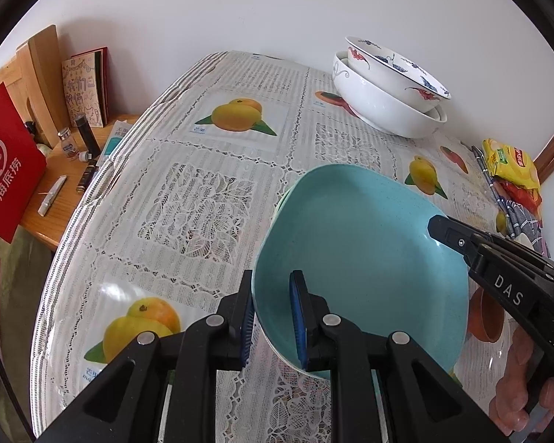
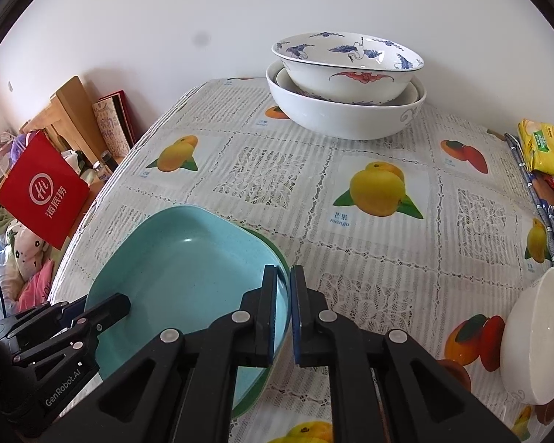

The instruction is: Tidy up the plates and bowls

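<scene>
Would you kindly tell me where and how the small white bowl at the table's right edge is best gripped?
Grip the small white bowl at its thin rim, coming from above with one pad inside and one outside. Its wall looks smooth and rounded, offering no other purchase.

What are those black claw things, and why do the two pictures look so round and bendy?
They are pinching tools that a person holds, one on each side; there is no robot here. Each tool carries a wide-eyed camera looking along its two fingers, which bends the picture. One picture comes from the left gripper, the other from the right gripper. Each pinches an edge of the same turquoise plate, with a green plate just under it. On the fruit-print tablecloth also stand two stacked bowls at the back, a white bowl and yellow snack packets.
</scene>
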`<state>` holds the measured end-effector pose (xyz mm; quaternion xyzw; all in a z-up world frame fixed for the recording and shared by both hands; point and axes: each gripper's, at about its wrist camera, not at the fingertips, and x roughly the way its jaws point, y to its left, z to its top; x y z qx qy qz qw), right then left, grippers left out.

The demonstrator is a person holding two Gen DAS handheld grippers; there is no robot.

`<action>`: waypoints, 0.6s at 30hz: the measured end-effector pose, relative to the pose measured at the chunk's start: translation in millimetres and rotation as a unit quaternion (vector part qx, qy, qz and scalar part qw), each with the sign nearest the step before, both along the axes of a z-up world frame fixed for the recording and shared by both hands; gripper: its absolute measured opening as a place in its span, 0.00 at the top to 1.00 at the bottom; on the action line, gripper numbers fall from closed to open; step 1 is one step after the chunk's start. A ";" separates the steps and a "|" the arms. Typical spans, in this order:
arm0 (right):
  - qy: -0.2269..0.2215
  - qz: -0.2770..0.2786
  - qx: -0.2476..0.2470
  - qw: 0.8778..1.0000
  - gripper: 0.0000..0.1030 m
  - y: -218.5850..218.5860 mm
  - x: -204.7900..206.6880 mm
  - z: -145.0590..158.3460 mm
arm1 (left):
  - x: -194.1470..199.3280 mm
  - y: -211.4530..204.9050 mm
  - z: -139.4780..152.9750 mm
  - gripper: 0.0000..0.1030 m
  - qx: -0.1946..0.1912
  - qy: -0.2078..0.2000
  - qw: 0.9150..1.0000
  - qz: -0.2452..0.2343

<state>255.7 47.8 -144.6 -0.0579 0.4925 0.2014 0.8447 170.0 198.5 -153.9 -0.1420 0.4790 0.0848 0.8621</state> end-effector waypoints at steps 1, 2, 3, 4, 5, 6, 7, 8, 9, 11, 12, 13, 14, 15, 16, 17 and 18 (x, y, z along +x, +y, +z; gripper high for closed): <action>-0.002 0.000 -0.001 1.000 0.91 0.4 0.5 -0.6 | 0.1 0.0 0.2 0.84 0.000 0.000 1.000 0.000; -0.004 0.000 0.000 1.000 0.90 0.4 1.2 -1.1 | 0.5 0.2 0.1 0.84 0.000 0.000 1.000 0.000; -0.004 0.000 0.002 1.000 0.90 0.5 1.8 -1.2 | 0.5 0.1 0.2 0.84 0.000 -0.001 1.000 0.000; -0.004 0.001 0.004 1.000 0.88 0.8 2.3 -1.0 | 0.5 0.1 0.3 0.84 0.000 -0.001 1.000 0.000; -0.005 0.002 0.005 1.000 0.86 1.3 2.1 -0.7 | 0.7 0.0 0.5 0.83 0.000 -0.001 1.000 0.000; -0.006 0.004 0.005 1.000 0.84 1.8 1.8 -0.2 | 0.9 0.3 0.4 0.81 -0.001 -0.001 1.000 0.000; -0.009 0.005 0.005 1.000 0.83 2.3 1.2 0.2 | 1.3 0.3 0.5 0.81 -0.003 -0.001 1.000 0.000; -0.011 0.006 0.003 1.000 0.83 2.7 0.7 0.5 | 1.6 0.2 0.5 0.81 -0.003 0.000 1.000 0.000; -0.011 0.007 0.002 1.000 0.83 2.9 0.6 0.5 | 2.0 -0.1 0.5 0.80 -0.004 0.000 1.000 0.001; -0.008 0.006 0.006 1.000 0.83 1.5 0.5 0.9 | 1.7 -0.7 0.8 0.80 -0.005 0.002 1.000 0.002; -0.007 0.005 0.007 1.000 0.83 0.6 -0.1 1.6 | 0.8 -1.0 1.1 0.78 -0.006 0.002 1.000 0.002; -0.007 0.005 0.009 1.000 0.83 -0.6 -1.0 2.8 | 0.1 -1.8 1.8 0.76 -0.007 0.001 1.000 0.000; -0.009 0.005 0.011 1.000 0.83 -1.7 -2.4 4.2 | -0.9 -3.0 2.9 0.72 -0.008 -0.001 1.000 -0.001; -0.011 0.006 0.013 1.000 0.81 -2.7 -3.9 5.9 | -2.6 -4.2 4.4 0.68 -0.006 -0.003 1.000 -0.001; -0.012 0.007 0.015 1.000 0.79 -3.9 -5.4 7.7 | -4.1 -5.4 6.4 0.66 -0.002 -0.006 1.000 0.000; -0.013 0.007 0.017 1.000 0.79 -4.9 -6.9 9.4 | -5.6 -6.6 8.4 0.63 0.000 -0.009 1.000 -0.001; -0.014 0.007 0.019 1.000 0.77 -5.9 -8.6 11.1 | -6.5 -8.1 10.3 0.60 0.002 -0.011 1.000 -0.002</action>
